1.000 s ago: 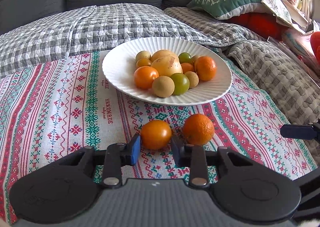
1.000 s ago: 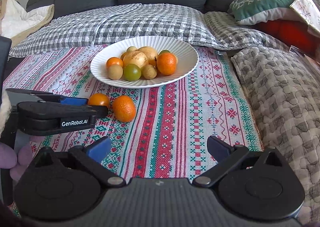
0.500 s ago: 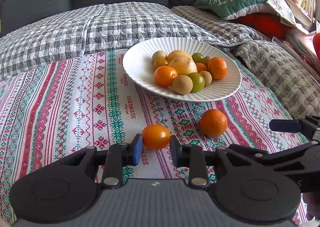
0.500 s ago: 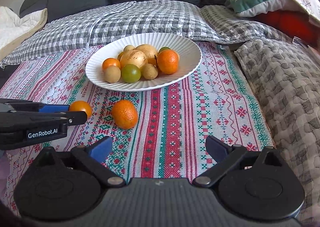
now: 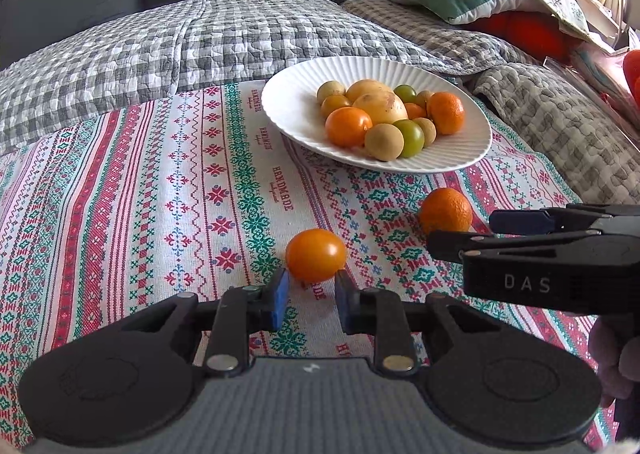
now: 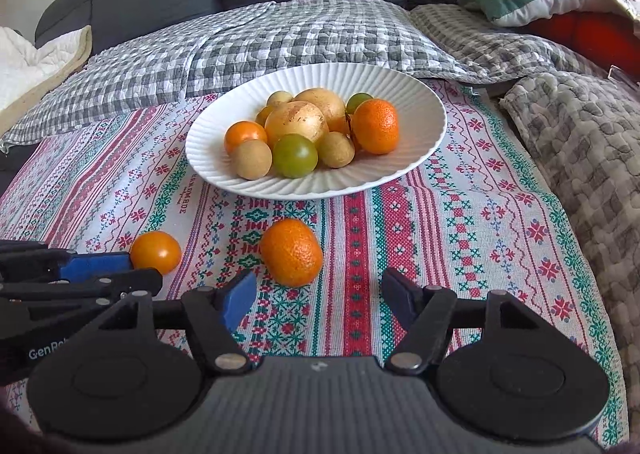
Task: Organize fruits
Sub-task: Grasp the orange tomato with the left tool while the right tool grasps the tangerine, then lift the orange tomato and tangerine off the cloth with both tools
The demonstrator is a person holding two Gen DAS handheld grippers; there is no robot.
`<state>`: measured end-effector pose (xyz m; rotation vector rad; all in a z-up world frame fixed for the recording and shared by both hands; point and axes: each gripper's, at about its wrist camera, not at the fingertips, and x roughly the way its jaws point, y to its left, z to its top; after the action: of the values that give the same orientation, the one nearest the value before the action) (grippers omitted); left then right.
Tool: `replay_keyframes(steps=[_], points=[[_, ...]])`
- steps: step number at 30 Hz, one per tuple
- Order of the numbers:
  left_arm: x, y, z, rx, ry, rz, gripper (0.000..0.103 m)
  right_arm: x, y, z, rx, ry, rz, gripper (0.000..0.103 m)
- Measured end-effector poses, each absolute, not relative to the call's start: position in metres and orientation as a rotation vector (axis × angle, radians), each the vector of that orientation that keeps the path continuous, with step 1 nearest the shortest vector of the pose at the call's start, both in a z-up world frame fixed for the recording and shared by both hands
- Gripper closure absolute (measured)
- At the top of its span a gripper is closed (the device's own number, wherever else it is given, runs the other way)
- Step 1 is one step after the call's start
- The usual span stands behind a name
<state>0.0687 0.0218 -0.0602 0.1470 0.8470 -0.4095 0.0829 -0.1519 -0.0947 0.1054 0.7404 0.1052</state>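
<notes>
A small smooth orange tomato (image 5: 316, 255) sits on the patterned cloth between the tips of my left gripper (image 5: 310, 294), which is shut on it. In the right wrist view the same tomato (image 6: 156, 252) shows against the blue pad at the left. A dimpled mandarin (image 6: 291, 252) lies loose on the cloth just ahead of my right gripper (image 6: 320, 294). Its jaws are closing and stand apart; the mandarin is nearer the left finger and no pad touches it. Behind both stands a white ribbed plate (image 6: 320, 189) piled with several fruits.
The cloth (image 5: 160, 193) covers a sofa seat. Checked quilts (image 6: 240, 45) and grey cushions rise behind the plate, a grey blanket (image 6: 580, 141) to the right. My right gripper (image 5: 520, 230) reaches in at the right edge of the left wrist view, beside the mandarin (image 5: 446, 210).
My left gripper has slid left with the tomato, away from the mandarin. My right gripper has come closer to the mandarin and its jaws have narrowed.
</notes>
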Motion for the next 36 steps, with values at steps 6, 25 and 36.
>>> replay_keyframes(steps=[6,25,36], points=[[0.069,0.023,-0.063,0.131,0.837,-0.418,0.070,0.085,-0.151,-0.095,0.116,0.732,0.113,0.057],[0.080,0.013,-0.066,0.086,0.816,-0.364,0.074,0.087,-0.149,-0.092,0.146,0.730,0.141,0.075],[0.075,0.013,-0.062,0.111,0.826,-0.392,0.075,0.081,-0.149,-0.086,0.116,0.733,0.167,0.076]])
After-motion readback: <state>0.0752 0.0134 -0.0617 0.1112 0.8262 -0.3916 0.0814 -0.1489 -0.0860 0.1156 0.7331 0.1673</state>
